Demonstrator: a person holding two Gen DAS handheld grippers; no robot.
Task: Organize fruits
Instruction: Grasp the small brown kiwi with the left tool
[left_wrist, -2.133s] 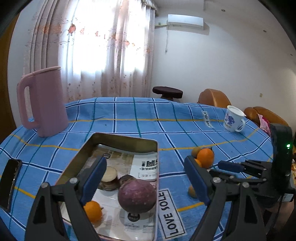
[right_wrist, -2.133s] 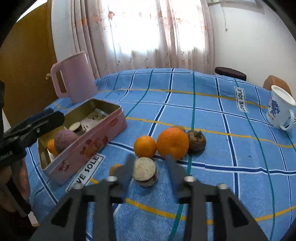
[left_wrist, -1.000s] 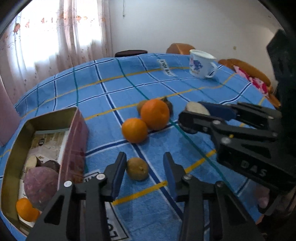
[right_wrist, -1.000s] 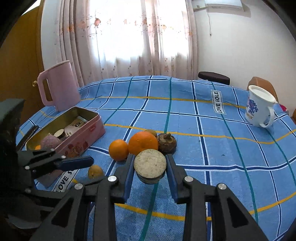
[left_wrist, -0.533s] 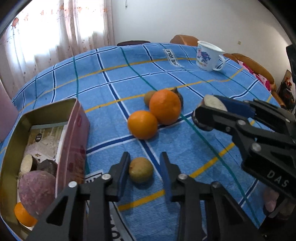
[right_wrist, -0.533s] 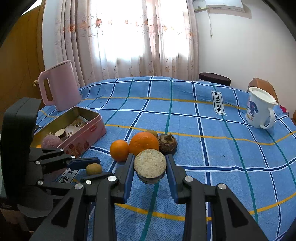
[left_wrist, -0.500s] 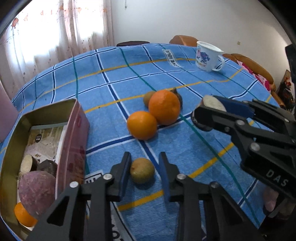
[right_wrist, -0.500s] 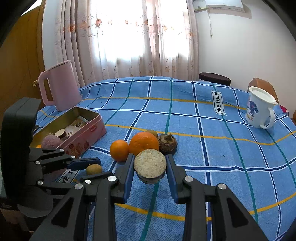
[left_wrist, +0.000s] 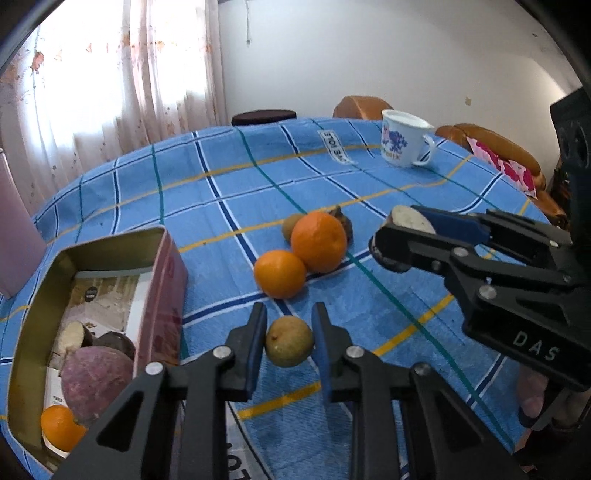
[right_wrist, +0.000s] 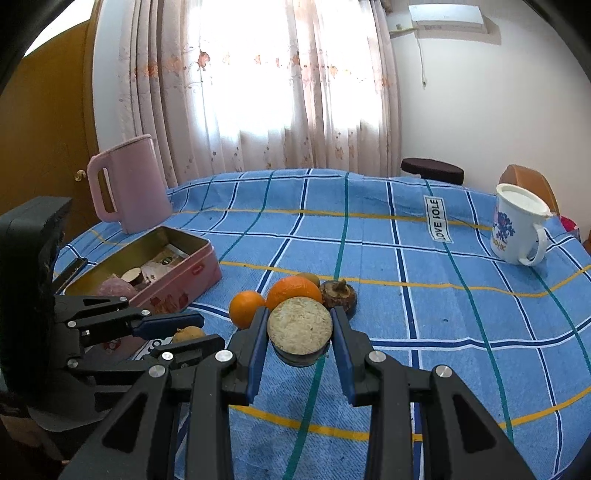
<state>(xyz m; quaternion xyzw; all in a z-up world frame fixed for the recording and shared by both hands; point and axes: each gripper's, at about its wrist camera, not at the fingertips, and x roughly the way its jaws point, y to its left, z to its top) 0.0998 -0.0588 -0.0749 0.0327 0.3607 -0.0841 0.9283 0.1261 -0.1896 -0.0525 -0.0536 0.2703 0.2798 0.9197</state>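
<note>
My left gripper (left_wrist: 289, 341) is closed around a small yellow-green fruit (left_wrist: 289, 341) resting on the blue checked cloth; its pads touch both sides. My right gripper (right_wrist: 300, 330) is shut on a cut, pale-faced round fruit (right_wrist: 300, 325) held above the cloth; it also shows in the left wrist view (left_wrist: 406, 226). Two oranges (left_wrist: 318, 241) (left_wrist: 280, 273), a green fruit (left_wrist: 290, 227) and a brown fruit (right_wrist: 338, 293) lie in a cluster. The pink tin (left_wrist: 168, 280) at left holds a purple fruit (left_wrist: 95, 377), a small orange (left_wrist: 61, 428) and cut pieces.
A pink jug (right_wrist: 127, 182) stands behind the tin. A white mug with blue print (right_wrist: 517, 229) stands at the far right. Chairs (left_wrist: 364, 107) and a dark stool (right_wrist: 432, 170) stand beyond the table's far edge.
My left gripper swung from the tin to the small yellow-green fruit and closed around it. My right gripper took hold of the cut fruit and lifted it.
</note>
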